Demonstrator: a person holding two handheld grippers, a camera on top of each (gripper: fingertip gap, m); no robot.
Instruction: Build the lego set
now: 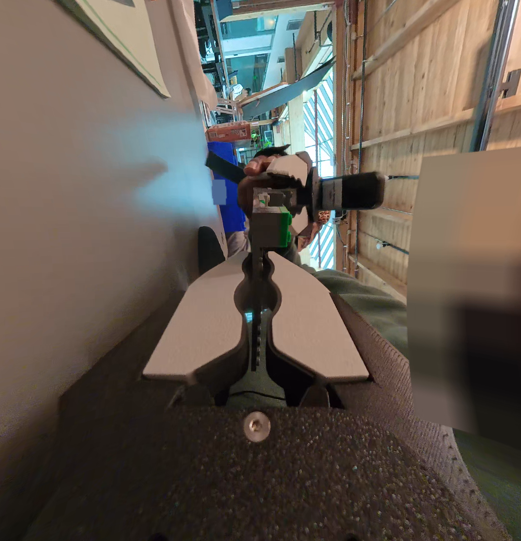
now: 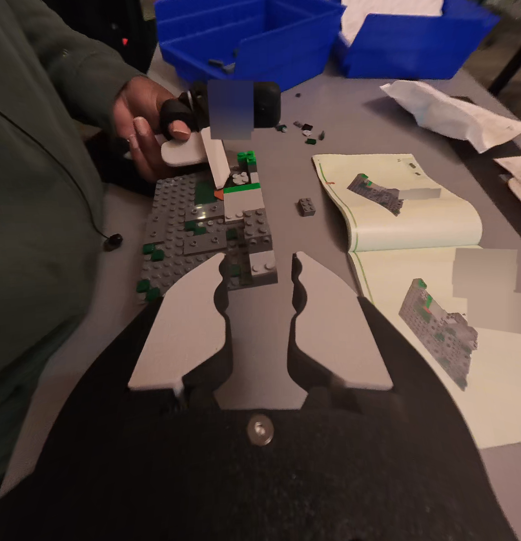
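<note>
The lego build (image 2: 177, 216), a grey studded baseplate with grey, light grey and green bricks, lies on the grey table (image 2: 326, 164). My left gripper (image 1: 257, 256) is shut on the plate's edge, seen edge-on, with a grey block (image 1: 266, 231) and a green brick (image 1: 285, 231) just past its tips. In the right wrist view the left gripper (image 2: 219, 184) holds the build's far end, with a hand (image 2: 142, 128) on it. My right gripper (image 2: 259, 256) is open and empty over the build's near end. It also shows in the left wrist view (image 1: 294, 190).
A loose dark grey brick (image 2: 307, 206) lies right of the build. An open instruction booklet (image 2: 414, 228) is farther right. Small loose pieces (image 2: 306, 128) lie behind. Two blue bins (image 2: 253, 38) and a white bag (image 2: 452, 117) stand at the back. A green sleeve (image 2: 42, 175) fills the left. Tip to tip, the grippers are about 9 centimeters apart.
</note>
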